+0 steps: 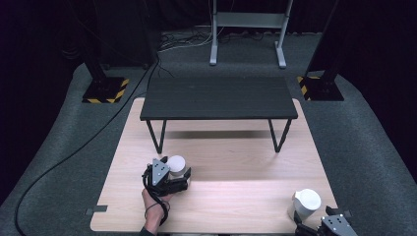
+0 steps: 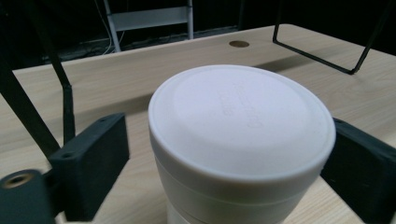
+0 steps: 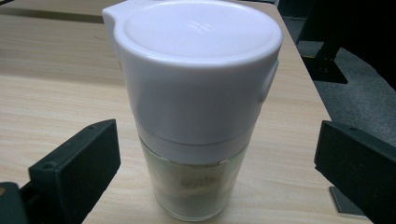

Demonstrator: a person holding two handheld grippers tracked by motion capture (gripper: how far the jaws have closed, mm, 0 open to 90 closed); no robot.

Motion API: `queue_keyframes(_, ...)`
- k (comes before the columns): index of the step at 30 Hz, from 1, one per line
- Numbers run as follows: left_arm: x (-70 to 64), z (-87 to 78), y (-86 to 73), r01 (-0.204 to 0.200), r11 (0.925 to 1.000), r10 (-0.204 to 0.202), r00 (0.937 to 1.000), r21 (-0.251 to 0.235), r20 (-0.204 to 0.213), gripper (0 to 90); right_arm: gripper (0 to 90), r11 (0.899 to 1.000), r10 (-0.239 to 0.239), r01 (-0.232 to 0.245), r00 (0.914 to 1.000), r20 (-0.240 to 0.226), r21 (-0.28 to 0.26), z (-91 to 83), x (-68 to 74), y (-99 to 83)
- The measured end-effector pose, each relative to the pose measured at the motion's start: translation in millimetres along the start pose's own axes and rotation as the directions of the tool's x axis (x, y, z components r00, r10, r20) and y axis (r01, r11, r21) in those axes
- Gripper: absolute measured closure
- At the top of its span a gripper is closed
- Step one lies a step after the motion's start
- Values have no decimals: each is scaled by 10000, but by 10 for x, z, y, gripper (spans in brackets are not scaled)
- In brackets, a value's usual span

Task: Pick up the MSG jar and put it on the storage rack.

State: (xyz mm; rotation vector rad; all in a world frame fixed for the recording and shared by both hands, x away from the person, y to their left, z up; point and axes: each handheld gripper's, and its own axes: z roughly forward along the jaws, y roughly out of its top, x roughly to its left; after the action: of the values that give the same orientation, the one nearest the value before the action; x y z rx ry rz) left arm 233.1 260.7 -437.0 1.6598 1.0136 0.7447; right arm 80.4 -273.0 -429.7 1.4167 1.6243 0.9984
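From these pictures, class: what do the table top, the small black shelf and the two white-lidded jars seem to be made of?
Table top: pale wood or laminate, visible grain, matte.
Black shelf: dark board on thin, probably metal legs.
Left jar: opaque white, likely matte plastic.
Right jar: white plastic cap over a clear body, glass or plastic.

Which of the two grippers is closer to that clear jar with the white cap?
Right. The right gripper has the jar between its open jaws; the left gripper is across the table.
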Motion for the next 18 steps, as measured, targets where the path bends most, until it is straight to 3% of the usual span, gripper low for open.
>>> queue_keyframes(9,30,-6,-144,149,9985,-144,9998,-520,102,220,0,10000,5,-5,10000,-1,35,-2,-6,1)
queue_keyframes(15,30,-5,-219,-159,9955,188,9994,-934,295,332,0,10000,14,-14,10000,5,55,-1,-9,-1)
queue_keyframes(18,53,-1,-266,-178,9935,221,9991,-1122,366,335,0,10000,22,-22,10000,15,34,-7,-11,-2)
